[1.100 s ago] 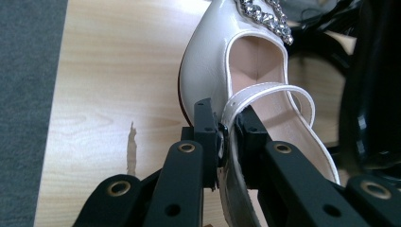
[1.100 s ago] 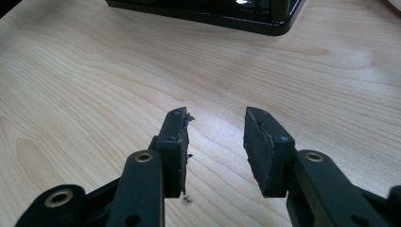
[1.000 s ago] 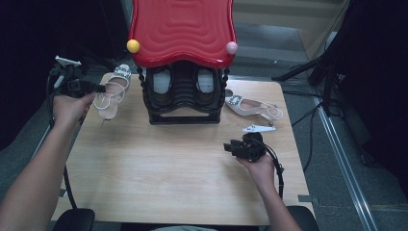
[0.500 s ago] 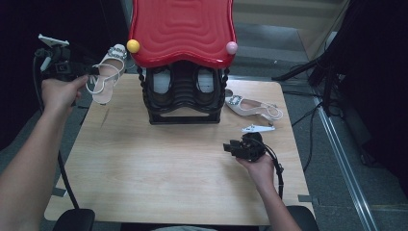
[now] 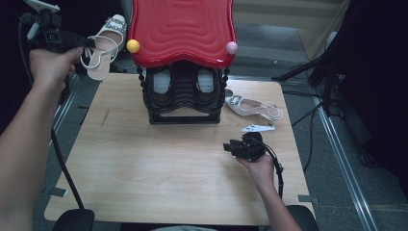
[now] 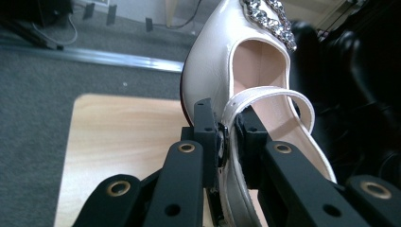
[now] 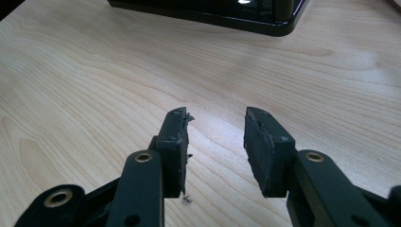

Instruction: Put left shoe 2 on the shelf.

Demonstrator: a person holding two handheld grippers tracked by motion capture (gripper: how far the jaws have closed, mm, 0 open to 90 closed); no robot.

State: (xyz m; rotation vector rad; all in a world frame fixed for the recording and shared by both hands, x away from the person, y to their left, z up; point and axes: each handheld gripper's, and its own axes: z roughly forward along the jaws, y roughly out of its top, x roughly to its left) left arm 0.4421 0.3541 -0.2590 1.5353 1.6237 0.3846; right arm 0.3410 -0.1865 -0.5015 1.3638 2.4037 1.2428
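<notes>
From the high view, the left claw is lifting the shiny white strappy shoe off the wooden surface, up beside the red wavy-topped black shoe rack, so racking looks next. In the left gripper view, this claw is pinching the shoe's thin strap. In the right gripper view, the right claw is resting wide and empty over the surface.

Left hand-held gripper holds a white sandal aloft (apparently by its strap).
</notes>
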